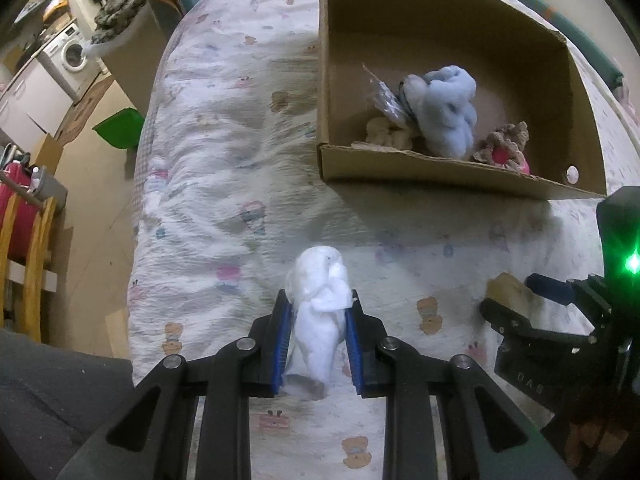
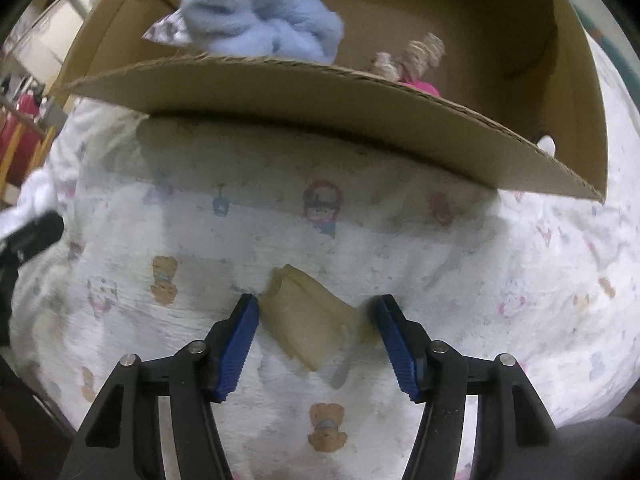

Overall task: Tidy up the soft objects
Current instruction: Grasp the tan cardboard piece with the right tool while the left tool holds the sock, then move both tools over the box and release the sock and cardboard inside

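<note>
The left gripper pinches a white soft bundle above the printed bedspread, with the cardboard box ahead and to its right. The right gripper stands spread astride a beige soft piece lying on the bedspread, long axis slanting across the gap, just short of the box's near wall

Legible marks: next to none

Only lettering found is faint embossed characters on the black body of the right gripper, low at the right edge of the left wrist view; they look like "DAG", but the reading is unsure. Bedsheet carries printed cartoon figures and bears, no words readable. Cardboard box walls plain, no label or print visible. Washing machine panel far off, too small to read
</note>
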`<state>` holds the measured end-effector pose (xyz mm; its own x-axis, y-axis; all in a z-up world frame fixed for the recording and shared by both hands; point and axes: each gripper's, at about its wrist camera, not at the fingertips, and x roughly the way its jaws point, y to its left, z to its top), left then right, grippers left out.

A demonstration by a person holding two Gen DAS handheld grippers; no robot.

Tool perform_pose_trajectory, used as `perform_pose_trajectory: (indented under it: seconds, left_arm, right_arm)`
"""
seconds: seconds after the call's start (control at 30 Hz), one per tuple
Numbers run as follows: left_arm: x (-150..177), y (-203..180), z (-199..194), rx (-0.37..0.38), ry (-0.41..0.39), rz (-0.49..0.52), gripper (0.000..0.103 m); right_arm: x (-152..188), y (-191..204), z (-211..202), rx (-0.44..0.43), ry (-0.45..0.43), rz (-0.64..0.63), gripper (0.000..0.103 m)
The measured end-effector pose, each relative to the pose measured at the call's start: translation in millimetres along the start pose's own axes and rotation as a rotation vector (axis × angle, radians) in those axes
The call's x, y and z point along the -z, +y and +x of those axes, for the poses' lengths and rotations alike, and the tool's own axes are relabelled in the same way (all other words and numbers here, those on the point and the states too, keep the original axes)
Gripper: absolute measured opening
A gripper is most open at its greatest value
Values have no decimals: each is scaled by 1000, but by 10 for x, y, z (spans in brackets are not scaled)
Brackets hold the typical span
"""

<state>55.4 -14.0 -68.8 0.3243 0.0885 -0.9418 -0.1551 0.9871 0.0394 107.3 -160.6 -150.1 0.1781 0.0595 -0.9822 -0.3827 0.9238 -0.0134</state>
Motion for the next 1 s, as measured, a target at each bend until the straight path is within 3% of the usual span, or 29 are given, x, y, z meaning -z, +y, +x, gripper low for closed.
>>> perform_pose_trajectory:
  seconds: [0.07, 0.27, 0.4, 0.63, 1.0]
  left_arm:
    - [-1, -11, 22, -3, 2, -1, 23]
    - [-23, 3, 92, 1, -7, 11, 23]
    - [-14, -1, 66, -25, -28, 20, 23]
    - [-18, 127, 85, -64, -32, -16, 23]
    - [13, 256, 38, -94, -60, -46, 23]
  right_arm:
    - [13, 37, 2, 2, 0, -9, 56]
    - [46, 87, -39, -6, -18, -20, 25]
    - [50, 114, -82, -15, -32, -28, 18]
    - [52, -134, -344, -55, -112, 64, 15]
    - [202, -187, -820, -142, -267, 37, 15]
